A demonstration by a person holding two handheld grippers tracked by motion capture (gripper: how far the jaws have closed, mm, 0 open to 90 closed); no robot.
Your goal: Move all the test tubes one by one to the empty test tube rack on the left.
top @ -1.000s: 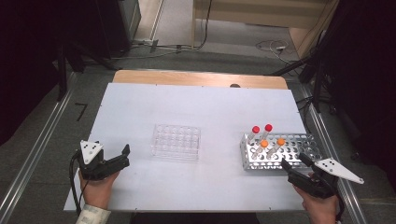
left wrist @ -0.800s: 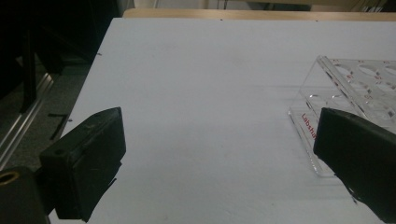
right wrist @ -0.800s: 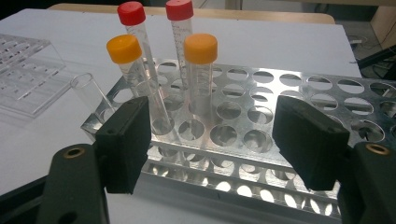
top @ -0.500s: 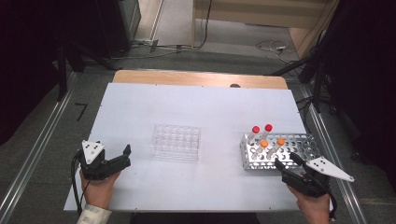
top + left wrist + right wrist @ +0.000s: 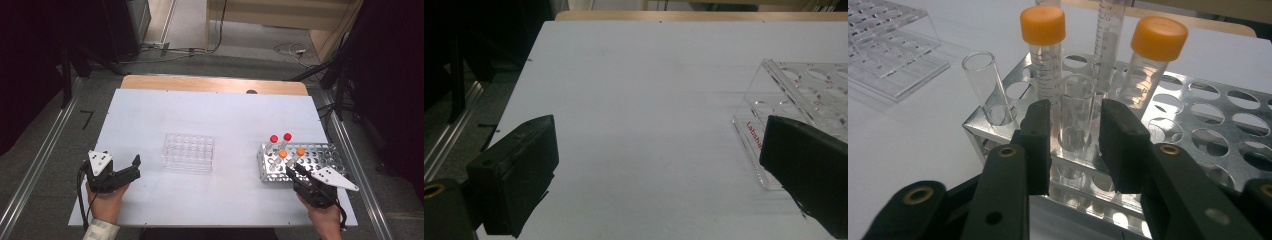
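Straddling an uncapped clear tube point(image 5: 1076, 107) in metal rack point(image 5: 1198, 125), right claw point(image 5: 1075, 145) narrow, left claw point(image 5: 659, 165) wide

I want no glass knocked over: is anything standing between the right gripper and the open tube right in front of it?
Nothing visible: the right gripper has its jaws either side of the open glass tube in the metal rack, gaps showing.

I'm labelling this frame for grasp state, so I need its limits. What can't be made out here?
- Right gripper, its own view: jaws flank an uncapped tube; contact unclear.
- Metal rack, high view: clear tubes too small to count.
- Clear rack, left gripper view: cut by the edge and a jaw.
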